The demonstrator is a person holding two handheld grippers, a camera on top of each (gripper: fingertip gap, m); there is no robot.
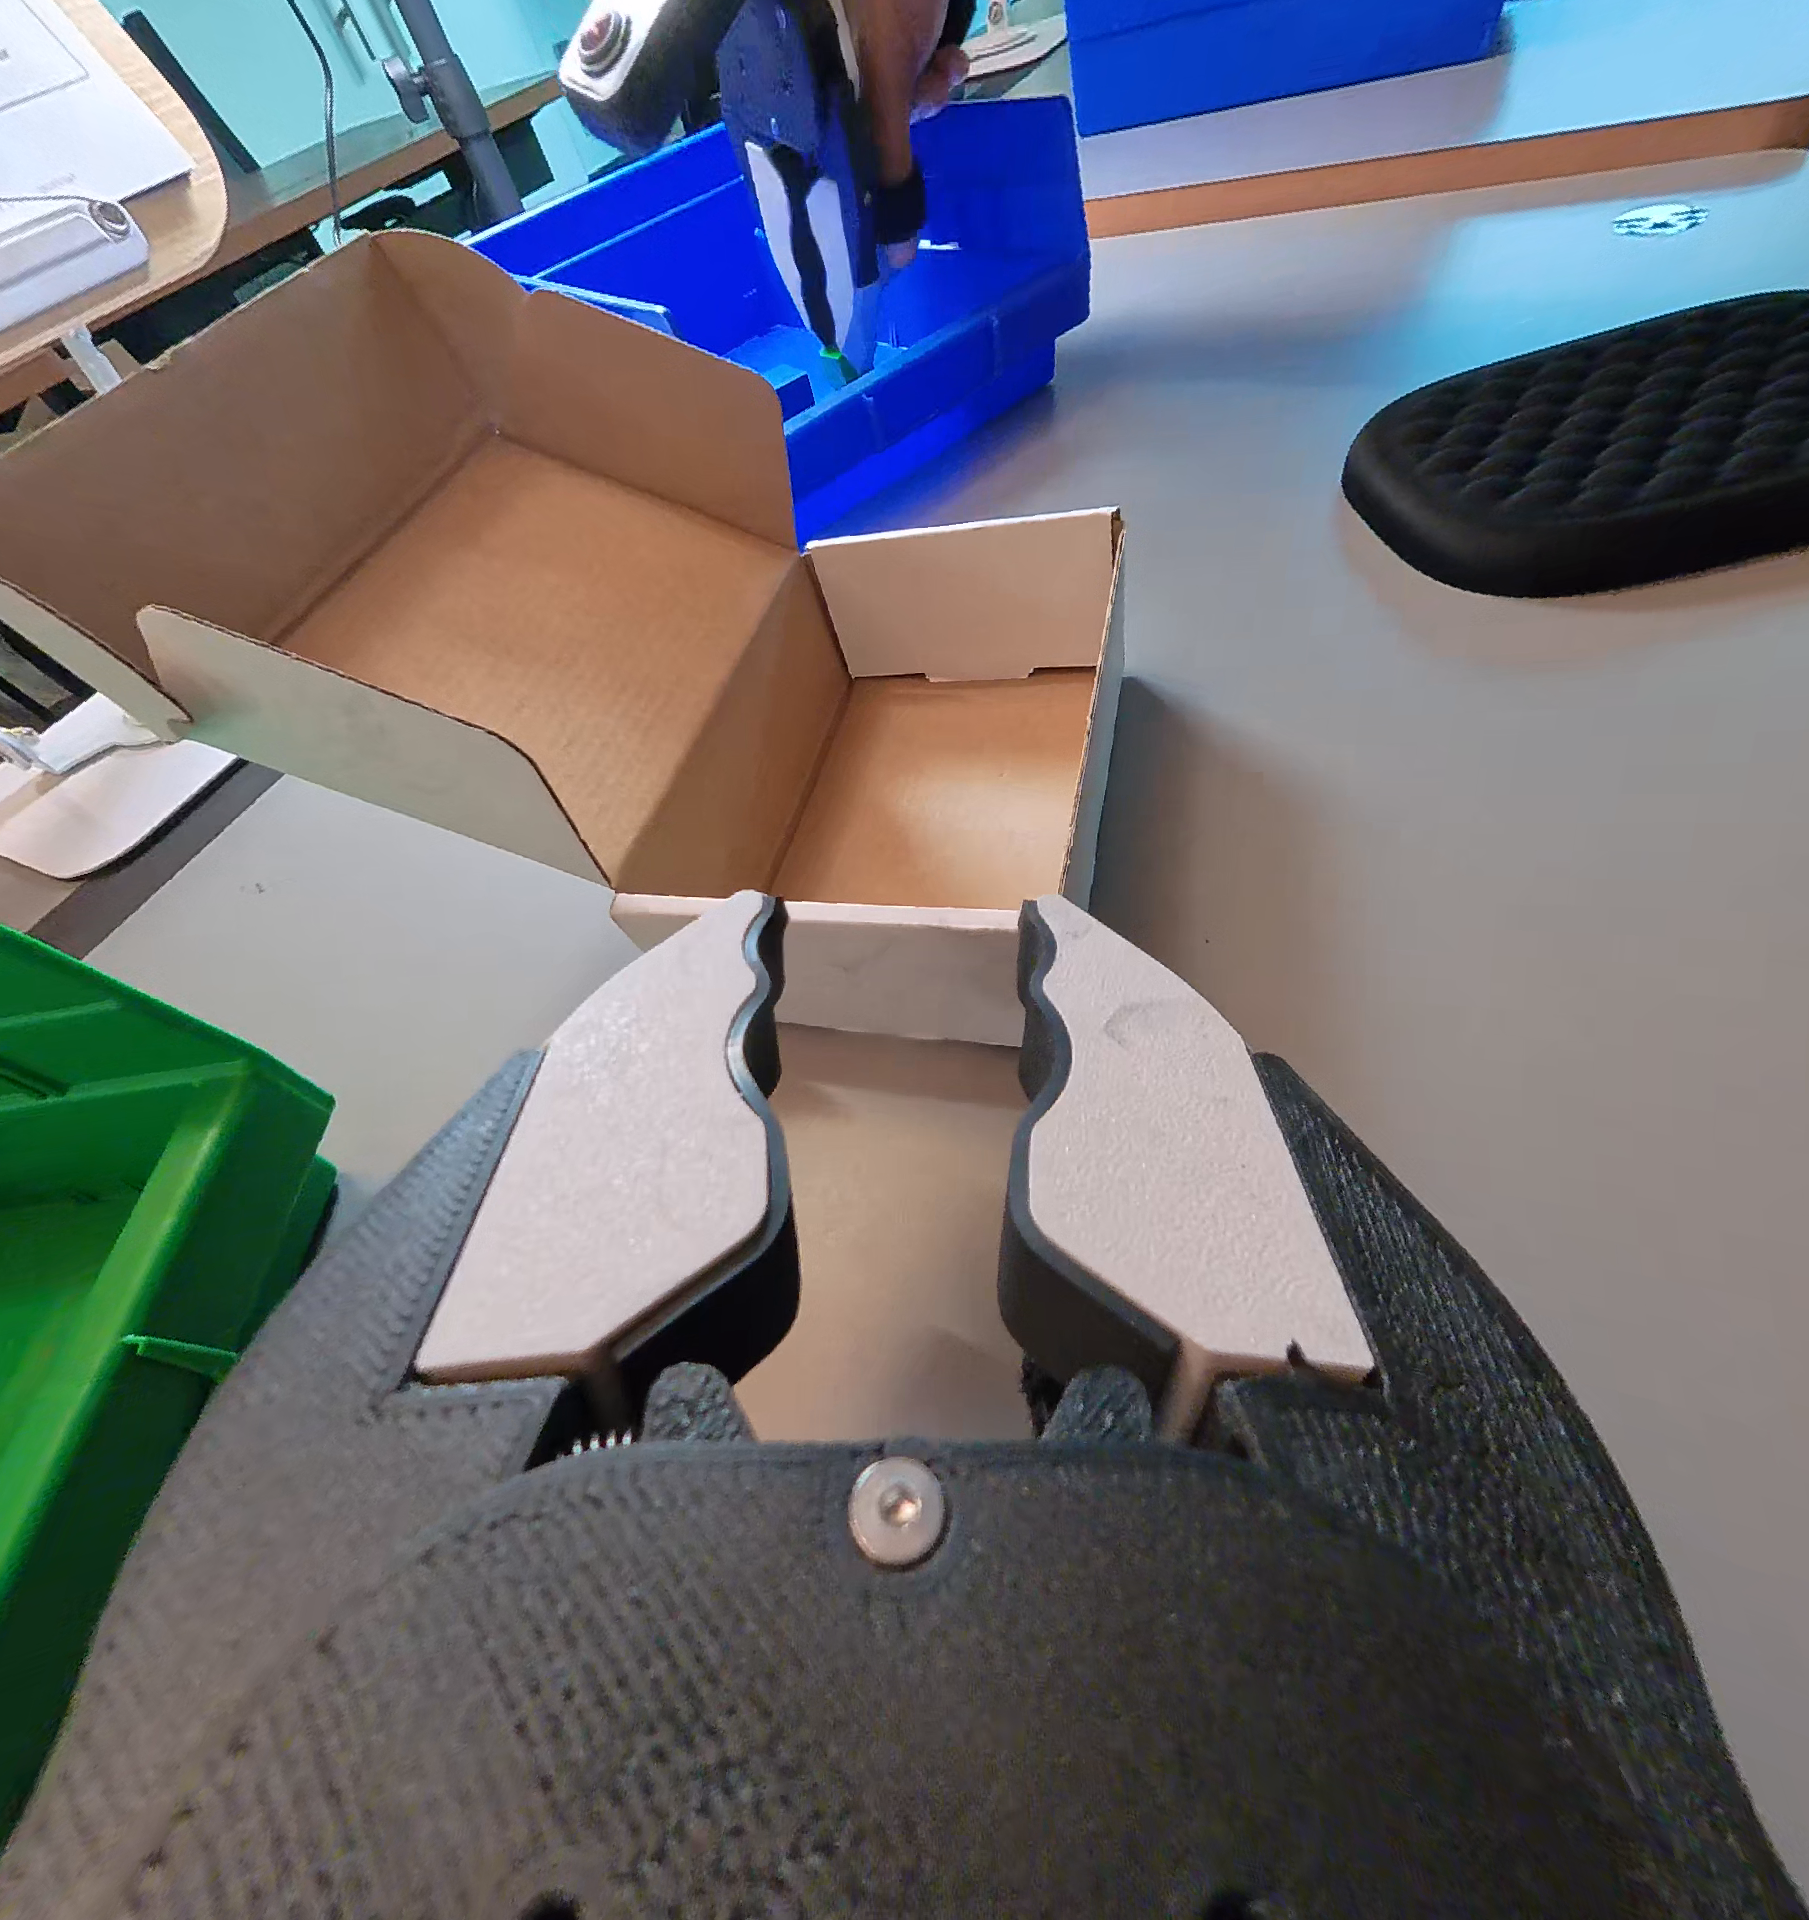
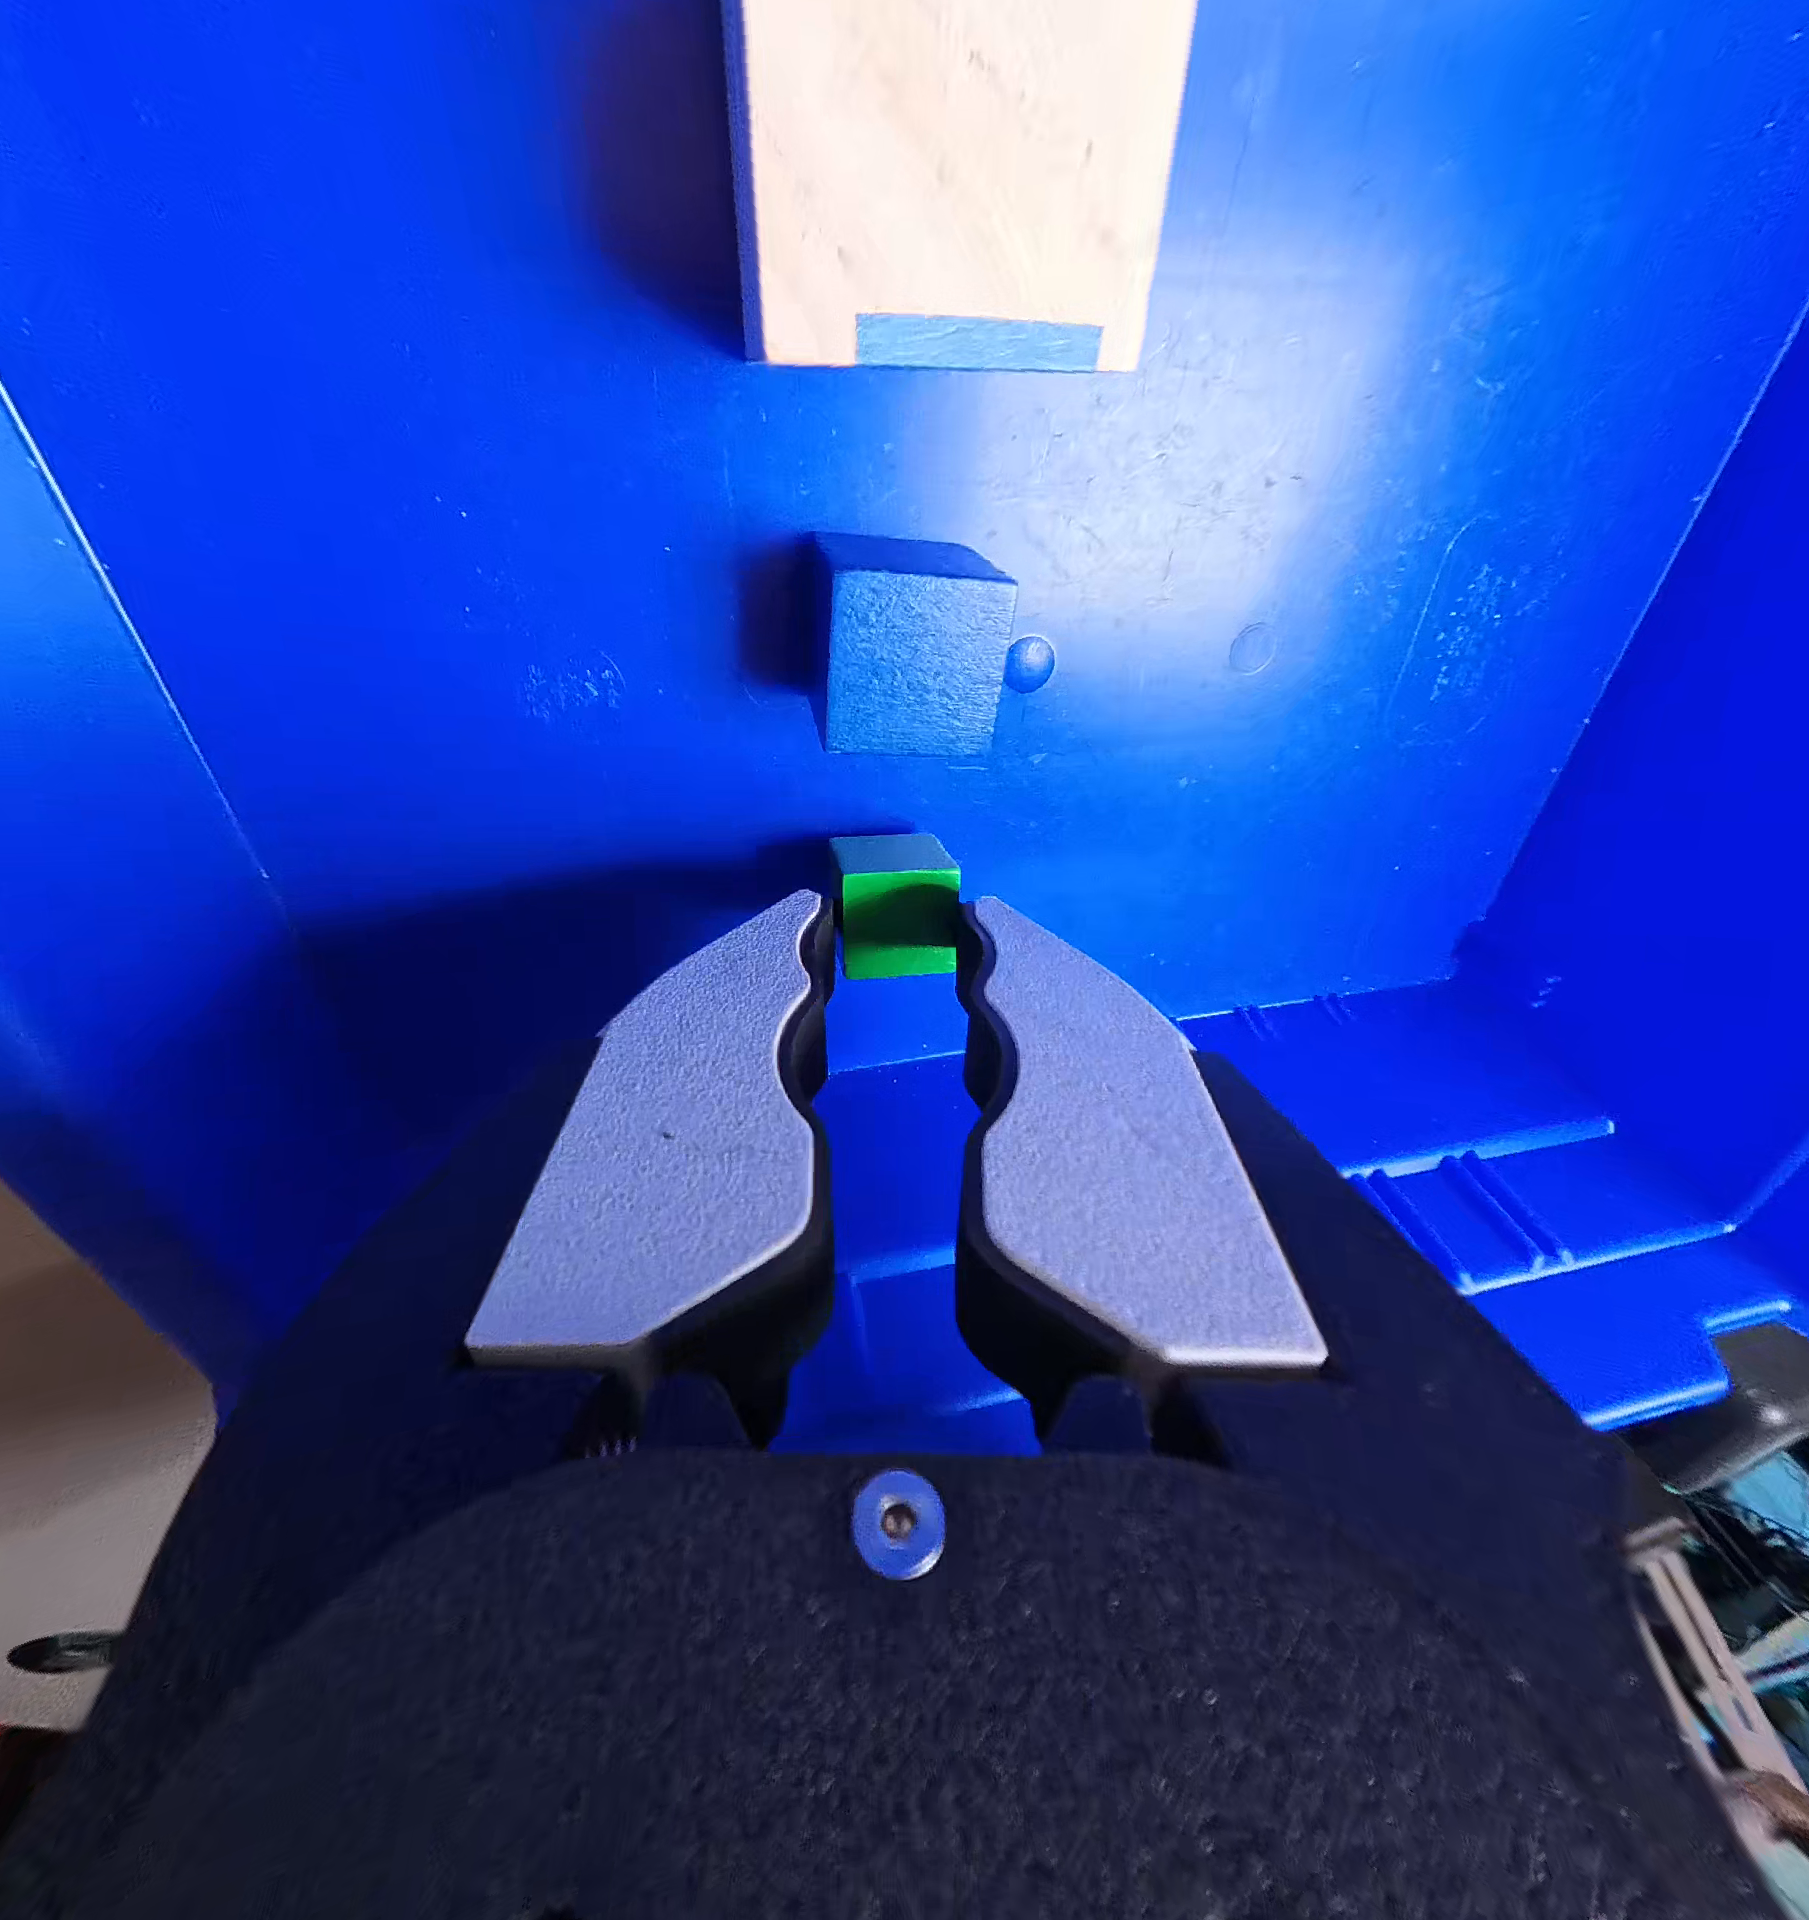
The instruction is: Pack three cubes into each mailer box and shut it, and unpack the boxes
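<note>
An open, empty mailer box (image 1: 941, 790) of white cardboard with a brown inside lies on the grey table, its lid (image 1: 412, 582) folded back to the left. My left gripper (image 1: 898, 961) is open and empty, its tips at the box's near wall. My right gripper (image 2: 898, 935) reaches down into the blue bin (image 2: 360, 520) and is shut on a small green cube (image 2: 896, 920) at its fingertips. It also shows in the left wrist view (image 1: 835, 358), inside the blue bin (image 1: 941, 343). A blue cube (image 2: 915, 660) and a pale wooden block (image 2: 952, 177) lie on the bin floor beyond.
A green bin (image 1: 79, 1247) stands at the near left. A black padded mat (image 1: 1627, 447) lies on the table at the right. Another blue container (image 1: 1274, 62) stands at the back. A white stand base (image 1: 69, 810) sits left of the box. Some 45 centimeters of space lies between my two pairs of fingers. The pale wooden block (image 2: 952, 177) lies around 10 centimeters away from my right fingertips.
</note>
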